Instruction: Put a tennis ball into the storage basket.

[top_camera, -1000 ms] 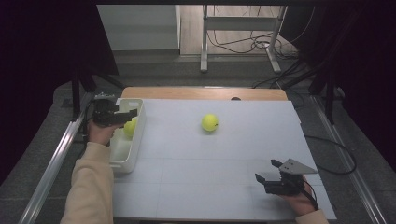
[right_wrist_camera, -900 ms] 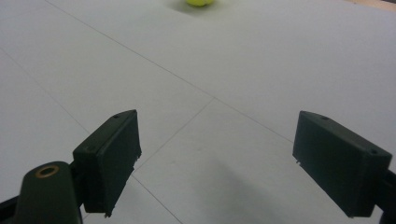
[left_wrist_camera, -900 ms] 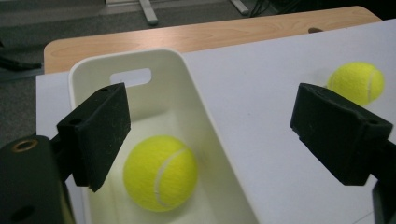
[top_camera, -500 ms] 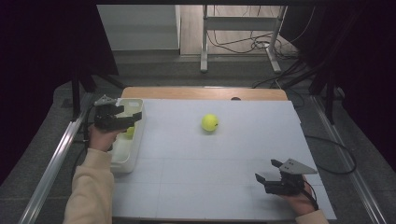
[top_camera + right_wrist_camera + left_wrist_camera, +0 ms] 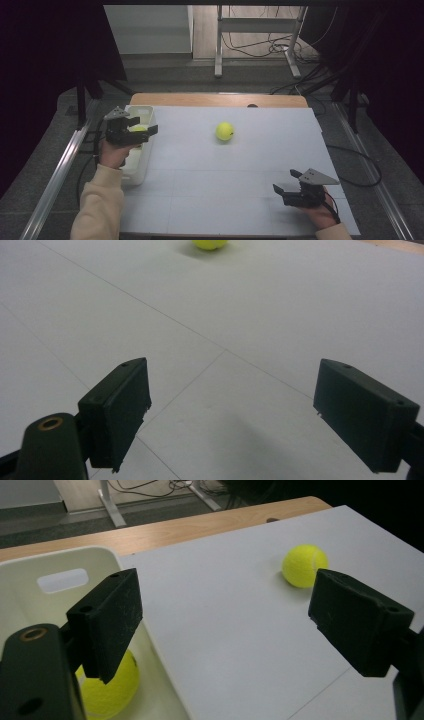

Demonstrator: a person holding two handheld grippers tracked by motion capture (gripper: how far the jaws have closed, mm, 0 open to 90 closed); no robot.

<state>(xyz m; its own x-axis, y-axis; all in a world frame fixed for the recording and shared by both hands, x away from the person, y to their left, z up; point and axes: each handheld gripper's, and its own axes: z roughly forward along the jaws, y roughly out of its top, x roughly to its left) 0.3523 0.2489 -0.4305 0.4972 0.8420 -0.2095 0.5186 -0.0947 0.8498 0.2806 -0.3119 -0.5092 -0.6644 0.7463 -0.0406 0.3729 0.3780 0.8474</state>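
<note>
A yellow tennis ball [image 5: 225,131] lies on the white worktop [image 5: 240,170], toward the far middle, apart from both grippers. In the left gripper view it sits beyond the right-hand jaw, on the bare surface [image 5: 305,565]. A second tennis ball [image 5: 107,687] lies inside the white bin [image 5: 145,116] at the worktop's left edge, partly behind the left-hand jaw. The left gripper [image 5: 131,131] hovers over the bin's rim, jaws wide apart and empty, held in the person's left hand [image 5: 114,154]. The right gripper [image 5: 290,192] sits low near the worktop's near right corner, jaws likewise spread and holding nothing, pointing across the surface toward the ball [image 5: 210,244].
</note>
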